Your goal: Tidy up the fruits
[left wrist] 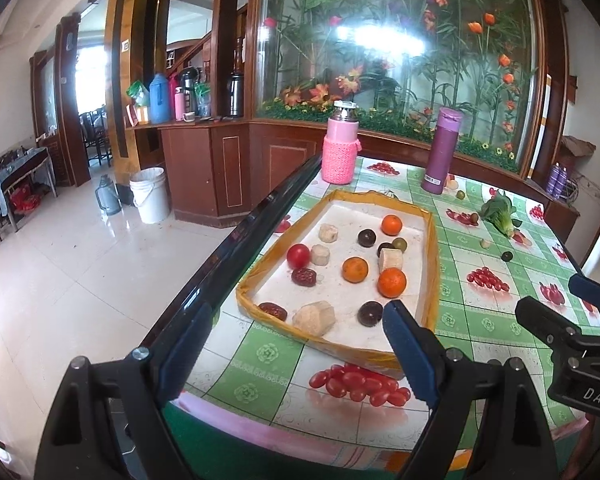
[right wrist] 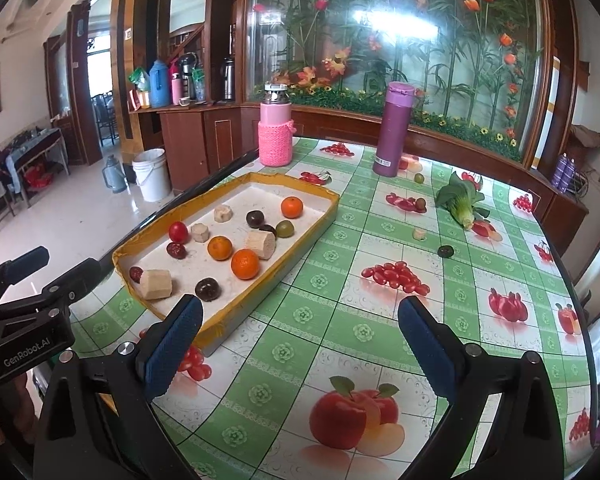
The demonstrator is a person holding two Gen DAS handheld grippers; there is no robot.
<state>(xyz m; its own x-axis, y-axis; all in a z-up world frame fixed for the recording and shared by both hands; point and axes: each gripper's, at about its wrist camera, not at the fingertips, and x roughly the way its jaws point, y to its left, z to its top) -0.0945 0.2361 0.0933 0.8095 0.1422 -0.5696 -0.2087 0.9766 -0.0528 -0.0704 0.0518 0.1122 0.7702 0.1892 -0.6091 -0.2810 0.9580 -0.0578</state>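
Note:
A white tray with a yellow taped rim (left wrist: 244,294) (right wrist: 324,224) lies on the table's left side. It holds oranges (left wrist: 392,283) (right wrist: 245,264), dark round fruits (left wrist: 370,313) (right wrist: 207,289), a red tomato (left wrist: 298,255) (right wrist: 178,231), dark red fruits and pale cut chunks (left wrist: 314,317) (right wrist: 156,284). Loose on the cloth lie a dark fruit (right wrist: 445,251) (left wrist: 507,256), a pale piece (right wrist: 419,234), a green fruit (right wrist: 419,178) and a leafy vegetable (right wrist: 462,204) (left wrist: 500,214). My left gripper (left wrist: 296,356) is open and empty in front of the tray. My right gripper (right wrist: 300,352) is open and empty to the tray's right.
A pink flask (left wrist: 339,148) (right wrist: 275,128) and a purple flask (left wrist: 438,150) (right wrist: 392,130) stand at the table's far side. The green checked cloth (right wrist: 340,320) carries printed fruit pictures. The table's dark left edge (left wrist: 236,248) drops to a tiled floor with a white bucket (left wrist: 150,196).

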